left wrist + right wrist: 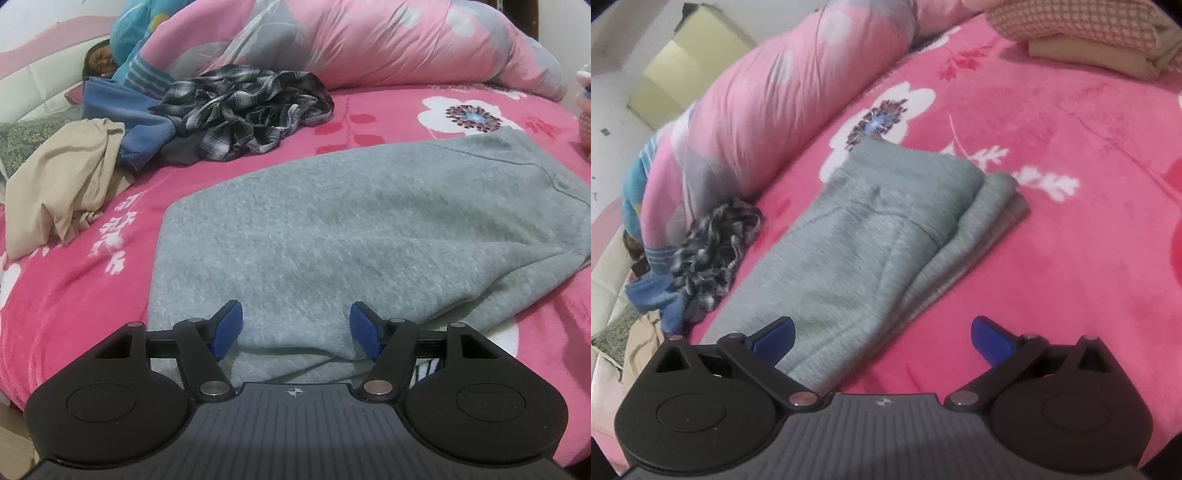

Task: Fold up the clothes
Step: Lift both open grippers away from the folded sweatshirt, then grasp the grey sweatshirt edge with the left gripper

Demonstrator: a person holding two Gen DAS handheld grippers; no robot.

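A grey garment (369,229) lies folded flat on a pink flowered bed cover (74,295), spread directly ahead of the left gripper (296,330), whose blue pads stand apart with only the garment's near edge lying loose between them, not pinched. From the right wrist view the same grey garment (871,236) runs ahead and slightly left of the right gripper (882,338), its layers stepped at the far right corner; that gripper's jaws are spread wide, the left pad over the garment's near end and the right pad over bare bed cover (1071,240), holding nothing. Beyond the left gripper, to its far left, sits a heap of unfolded clothes: a dark plaid shirt (243,110), a blue garment (122,110) beside it and a beige one (62,184) nearest the gripper's left side. A rolled pink floral quilt (369,40) lies along the far edge of the bed behind the heap and the grey garment. In the right wrist view the plaid shirt (713,251) and the blue garment (657,295) lie to the gripper's left, against the quilt (775,96), and a stack of folded items topped by a checked cloth (1071,26) rests far ahead to the right.
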